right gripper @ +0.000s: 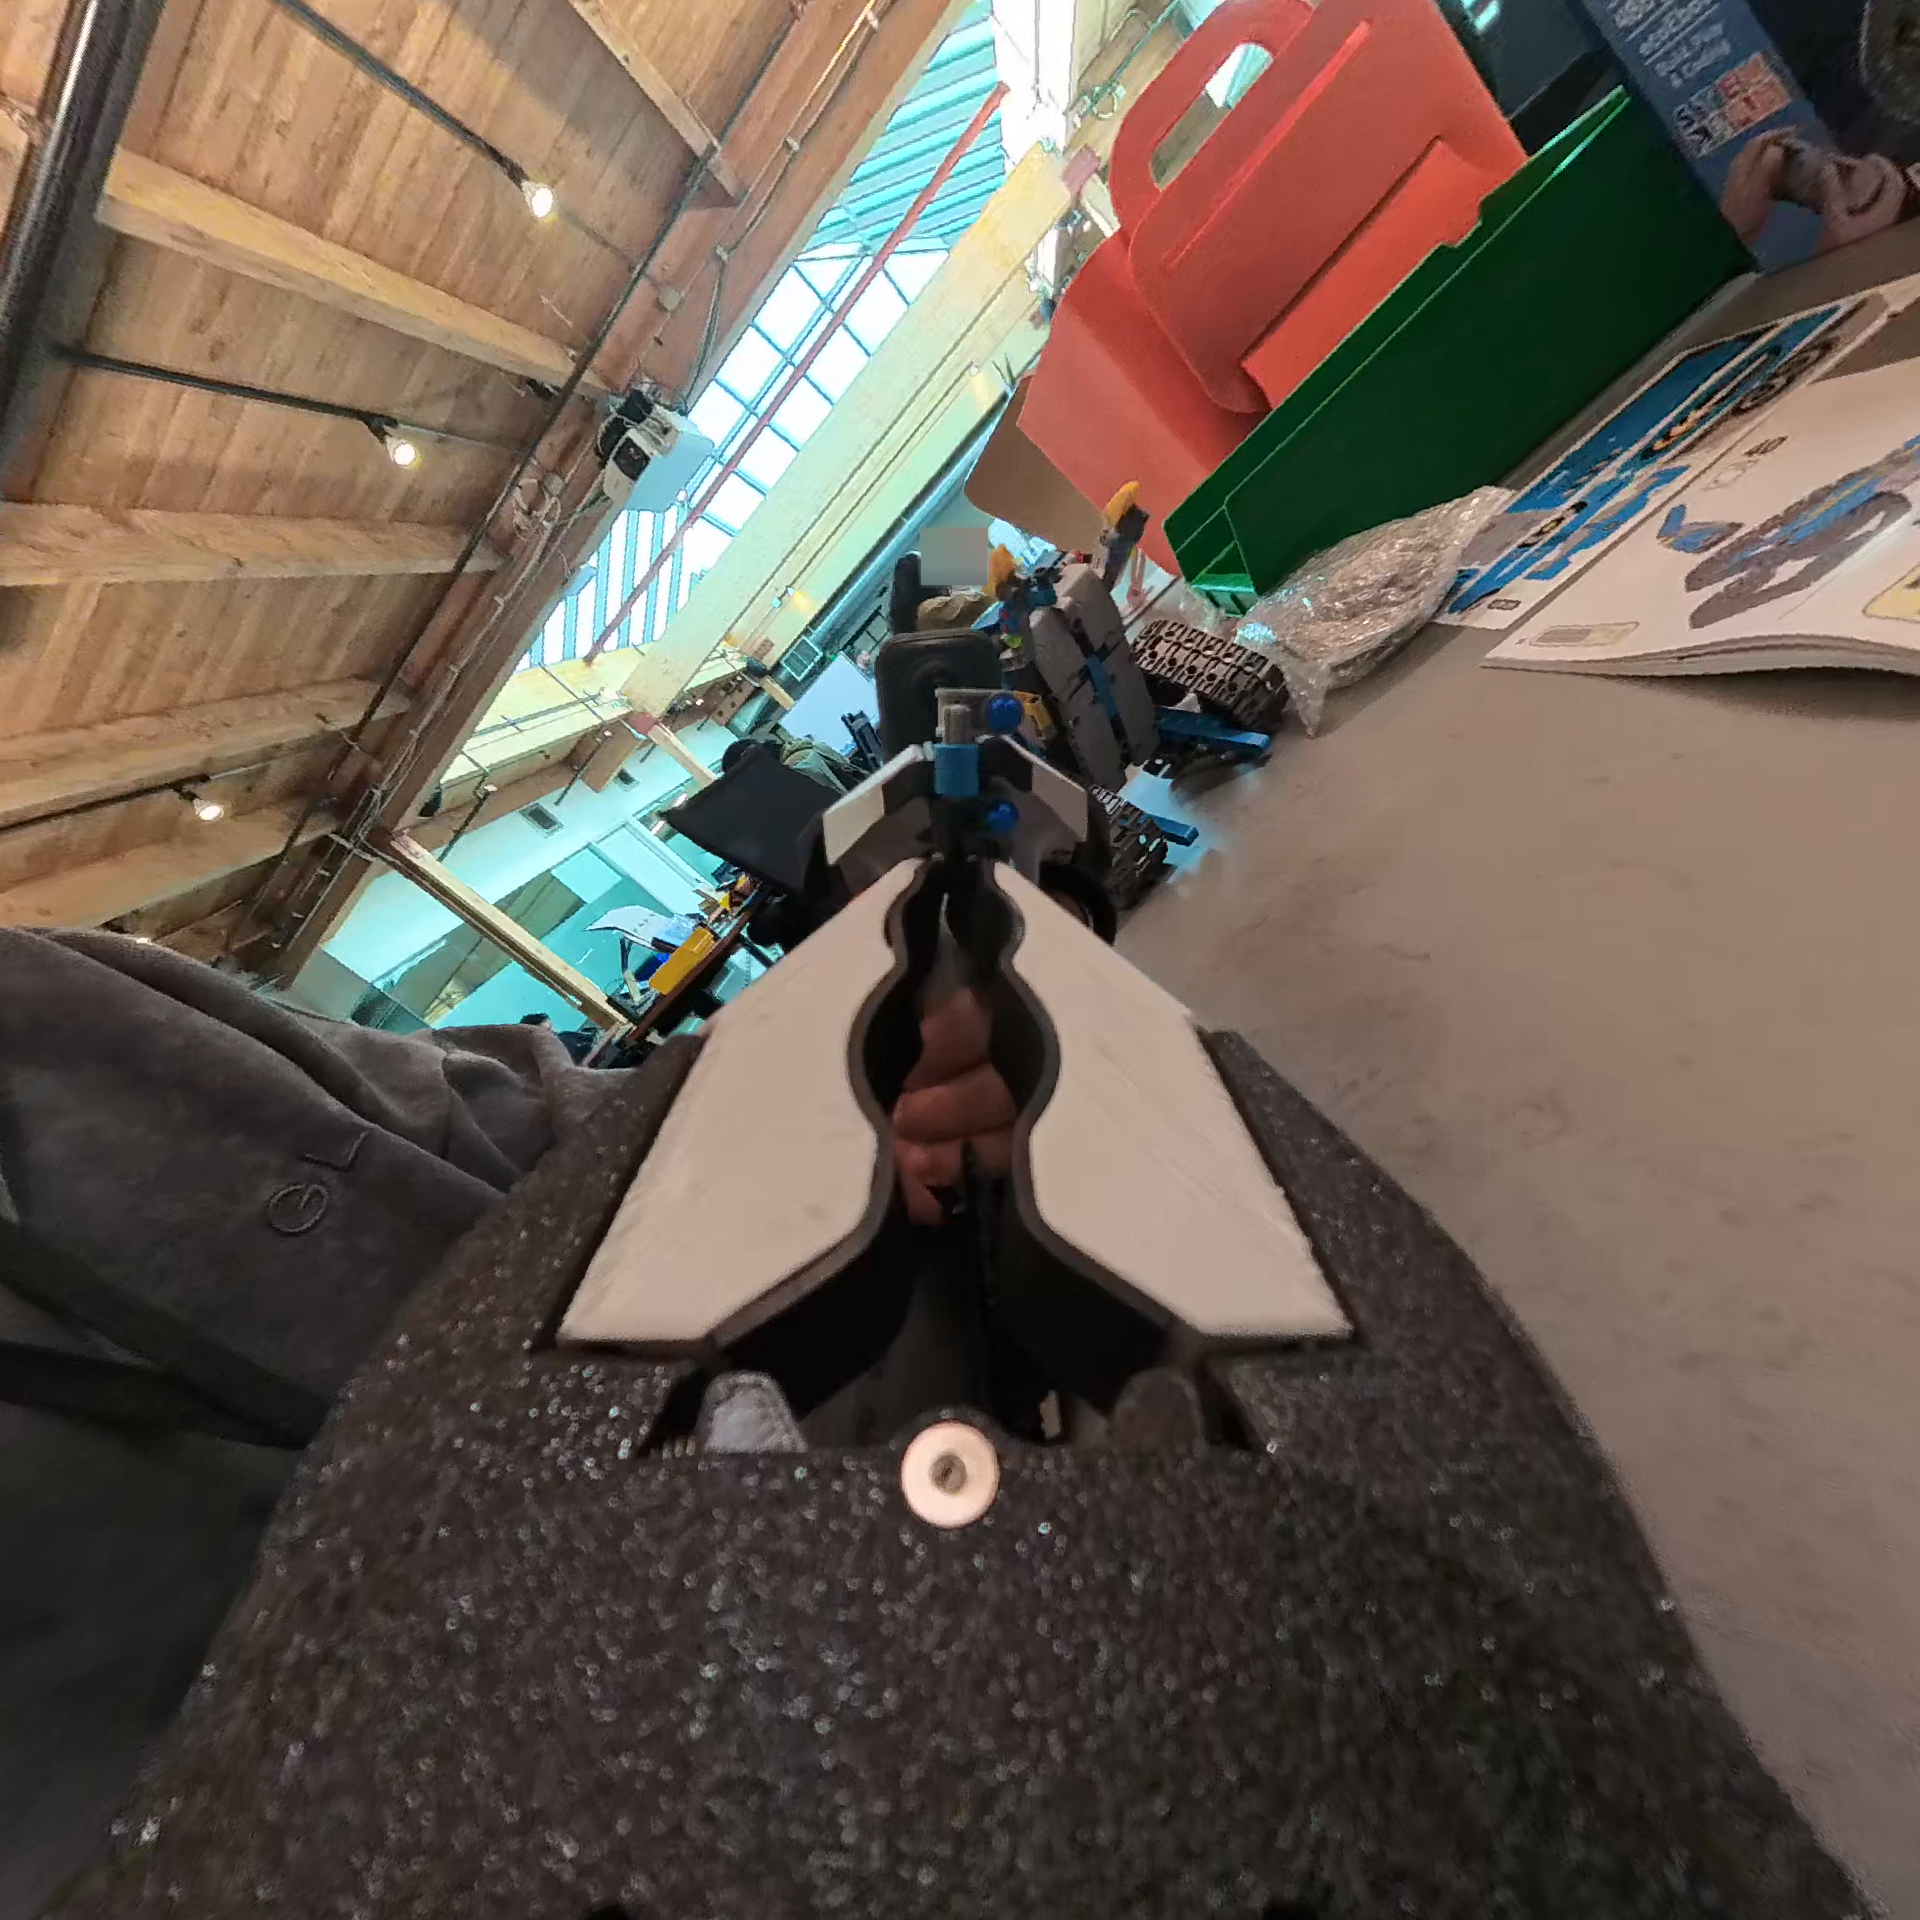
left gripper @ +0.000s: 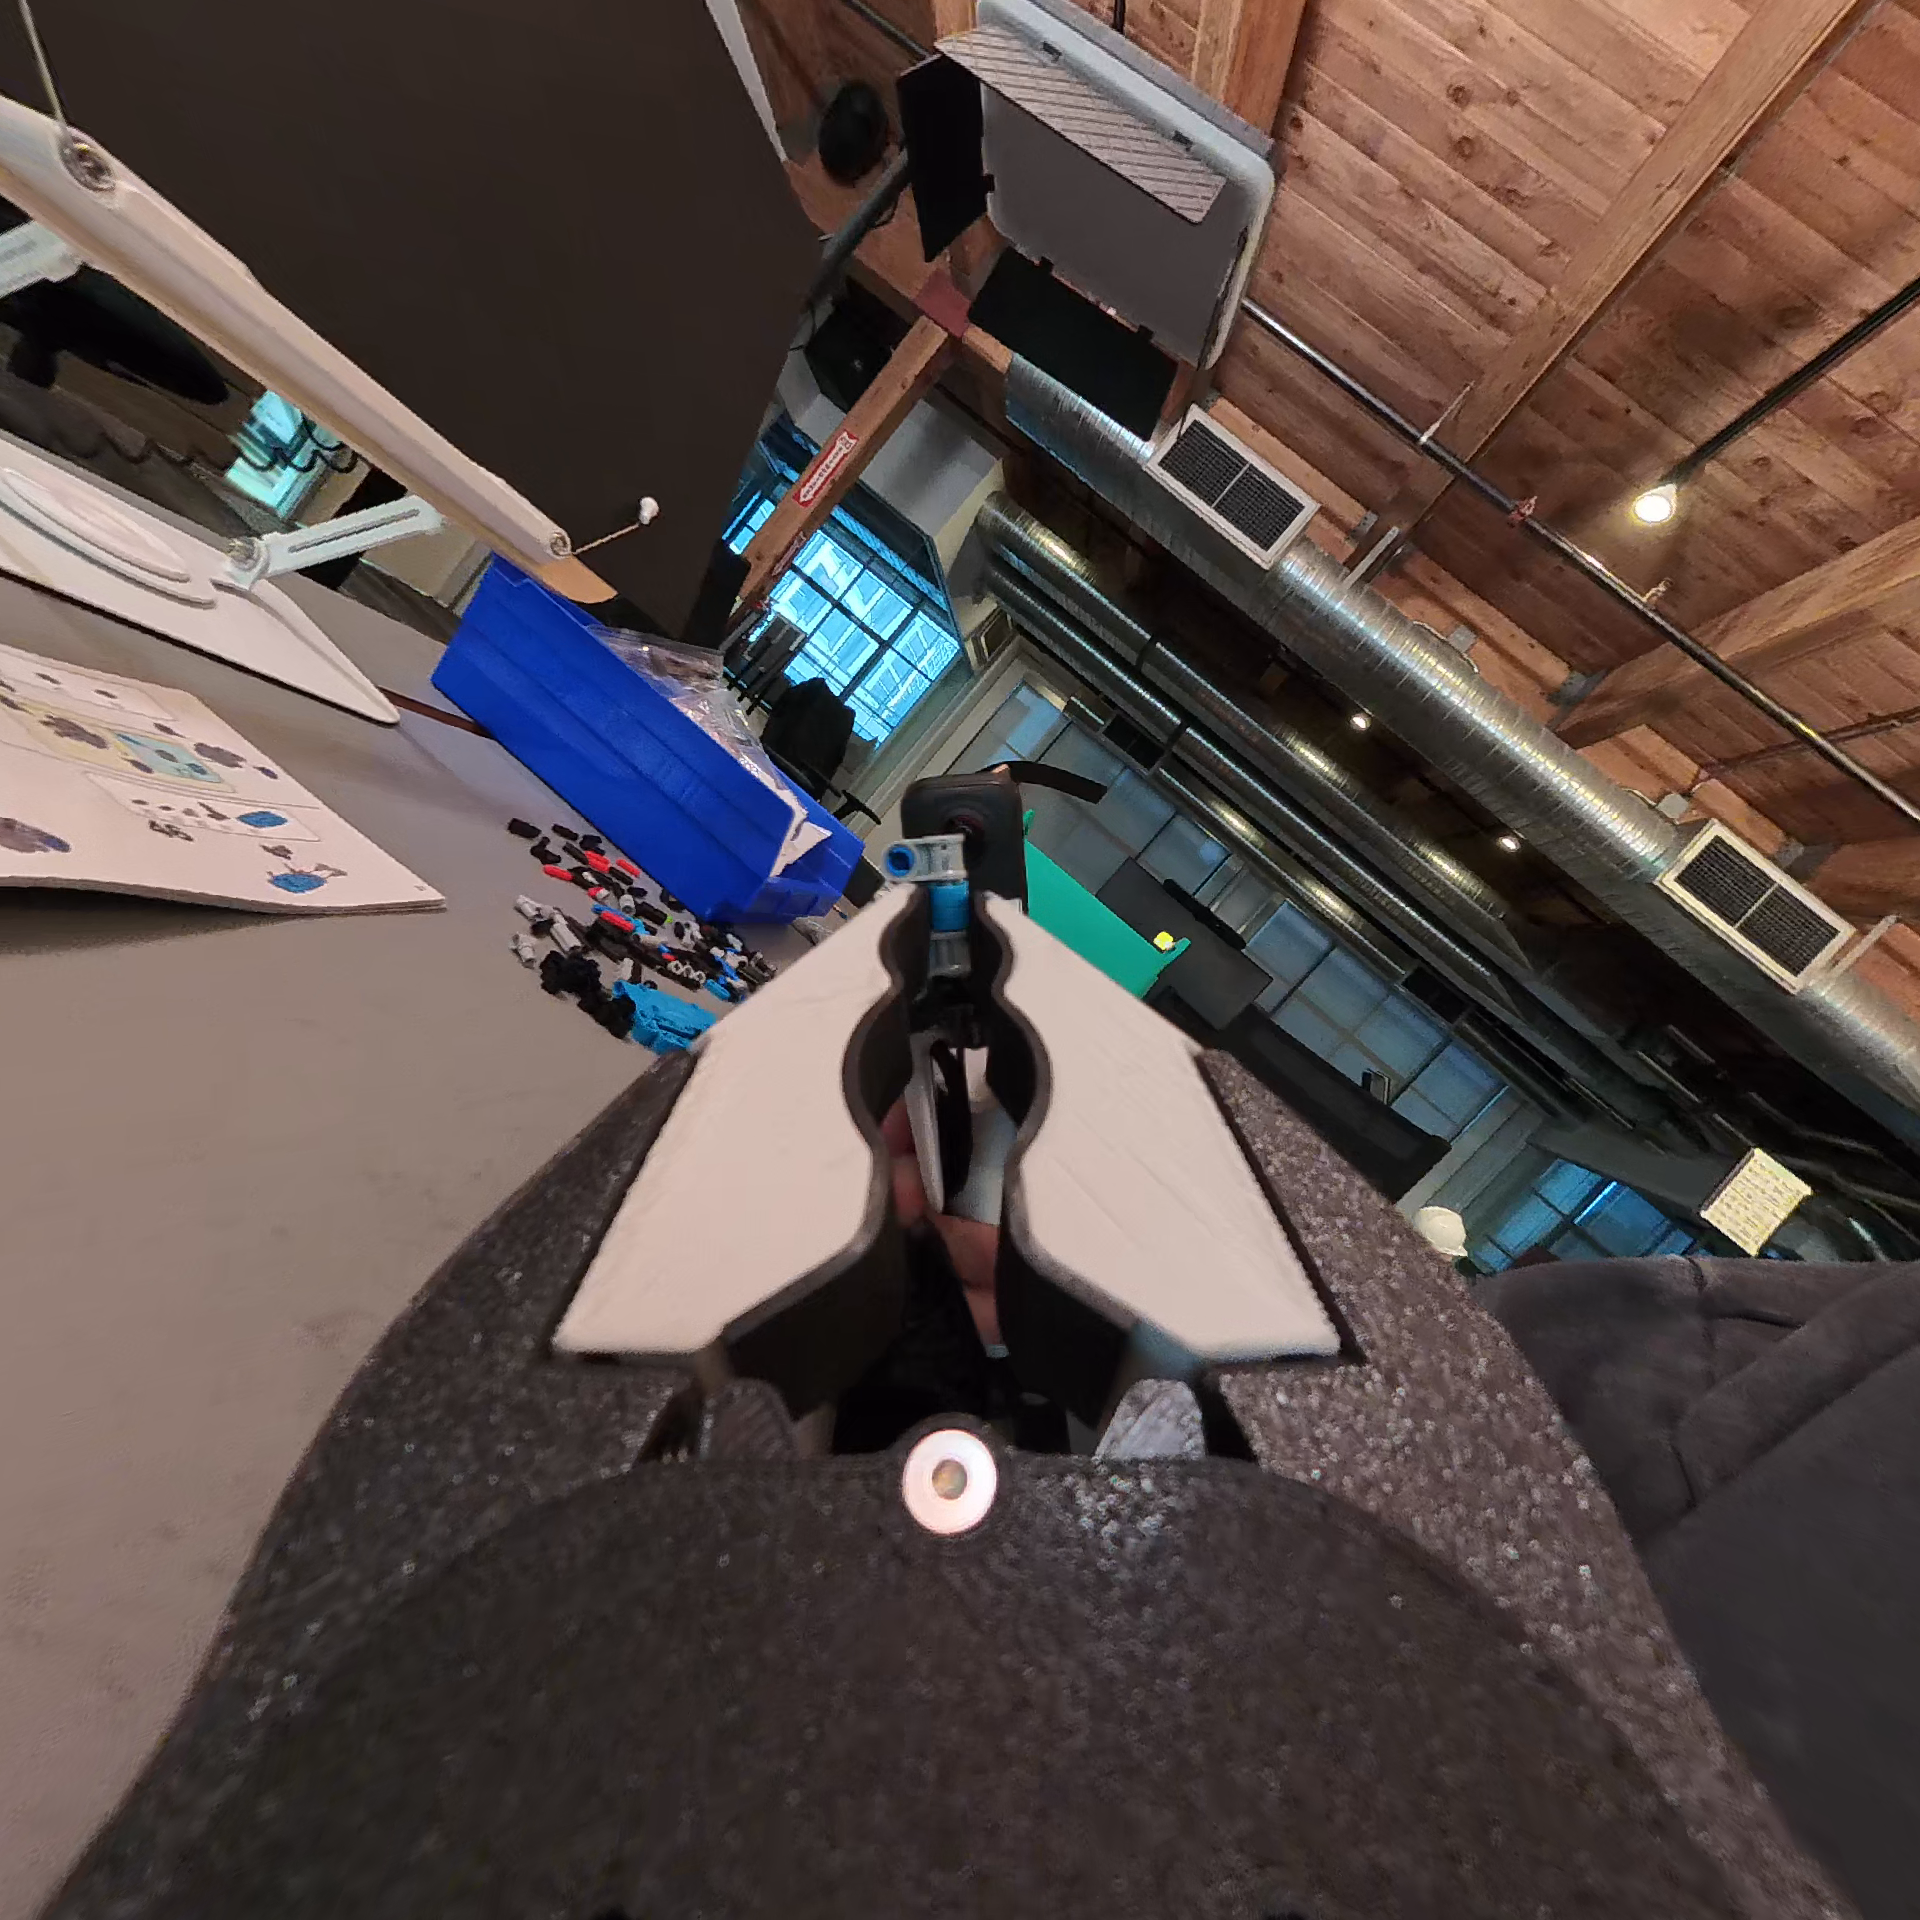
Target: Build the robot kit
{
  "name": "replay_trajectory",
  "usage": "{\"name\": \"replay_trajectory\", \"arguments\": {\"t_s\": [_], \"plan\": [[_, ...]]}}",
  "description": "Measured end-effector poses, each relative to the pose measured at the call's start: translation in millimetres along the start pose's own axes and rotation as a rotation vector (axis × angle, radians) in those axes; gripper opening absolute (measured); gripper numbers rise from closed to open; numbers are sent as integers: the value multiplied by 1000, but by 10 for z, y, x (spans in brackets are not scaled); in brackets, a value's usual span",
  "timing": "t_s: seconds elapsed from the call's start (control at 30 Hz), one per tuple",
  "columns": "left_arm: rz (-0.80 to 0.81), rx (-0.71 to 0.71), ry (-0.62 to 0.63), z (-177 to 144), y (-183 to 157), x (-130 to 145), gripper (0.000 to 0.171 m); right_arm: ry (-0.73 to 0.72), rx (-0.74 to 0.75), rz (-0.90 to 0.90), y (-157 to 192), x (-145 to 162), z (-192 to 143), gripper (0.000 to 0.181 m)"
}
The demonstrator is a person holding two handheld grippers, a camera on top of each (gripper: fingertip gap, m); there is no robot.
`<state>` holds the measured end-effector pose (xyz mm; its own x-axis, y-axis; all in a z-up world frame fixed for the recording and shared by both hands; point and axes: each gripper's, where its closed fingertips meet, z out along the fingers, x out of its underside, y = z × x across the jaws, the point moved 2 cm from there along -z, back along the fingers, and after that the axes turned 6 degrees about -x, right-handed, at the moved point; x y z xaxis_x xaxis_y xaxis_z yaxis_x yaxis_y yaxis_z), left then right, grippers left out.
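**Two grippers meet on one small brick assembly**

The left gripper (left gripper: 943, 914) has its fingers (left gripper: 800, 1049) drawn together on a small blue-and-grey brick assembly (left gripper: 940, 883), which sticks out past the tips and is held up off the grey surface (left gripper: 260, 1195). Just beyond it the right gripper's camera body faces back. In the right wrist view, the right gripper (right gripper: 961, 883) has its fingers (right gripper: 821, 1049) closed on the same assembly (right gripper: 961, 769) — a thin dark rod runs down between them — while the left gripper's white tips clamp it from the far side.

On the surface to the left lie a scatter of small black, grey, red and blue parts (left gripper: 623, 935), a blue bin (left gripper: 634, 748) holding clear bags, an open instruction booklet (left gripper: 156, 800) and the base of a white lamp (left gripper: 208, 613). The right wrist view shows a partly built tracked model (right gripper: 1122, 696), a clear plastic bag (right gripper: 1361, 592), another open booklet (right gripper: 1745, 561), a green tray (right gripper: 1455, 364) and a red cardboard carrier (right gripper: 1226, 270).
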<state>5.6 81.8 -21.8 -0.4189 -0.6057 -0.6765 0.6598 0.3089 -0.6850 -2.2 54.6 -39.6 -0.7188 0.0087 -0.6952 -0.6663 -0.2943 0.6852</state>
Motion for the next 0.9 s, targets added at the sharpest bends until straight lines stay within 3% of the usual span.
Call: {"name": "replay_trajectory", "arguments": {"t_s": [0.2, 0.23, 0.27, 0.3, 0.33, 0.4, 0.43, 0.53, 0.67, 0.8, 0.9], "plan": [[-1, 4, -17, -14, -4, -23, 2, 6, -10, 19, -1, 18, 16, 5], [-15, -4, -100, -63, 25, -145, 6, 20, -7, 18, -5, 37, 20, 5], [-80, -8, -257, -212, 139, -419, 4, 184, 68, 13, -110, 294, 53, 6], [-185, -24, -286, -309, 317, -515, 4, 345, 104, 15, -158, 628, 127, 6], [-192, -9, -288, -323, 306, -519, 1, 414, 51, 23, -71, 792, 237, 6], [68, -2, -124, -113, -26, -272, 5, 302, 112, -35, -144, 521, 217, 5], [88, 2, -95, -68, -57, -213, 5, 242, 130, -12, -203, 402, 134, 4], [-96, 36, -181, -174, 88, -364, 4, 195, 180, -50, -221, 313, -7, 6], [-91, 50, -138, -144, 29, -279, 5, 117, 327, -270, -227, 50, -114, 7], [-74, 17, -108, -130, 58, -239, 5, 133, 397, -528, -86, -8, -66, 7], [-35, 0, -76, -104, 37, -188, 6, 158, 416, -589, -57, 17, -35, 7]]}}
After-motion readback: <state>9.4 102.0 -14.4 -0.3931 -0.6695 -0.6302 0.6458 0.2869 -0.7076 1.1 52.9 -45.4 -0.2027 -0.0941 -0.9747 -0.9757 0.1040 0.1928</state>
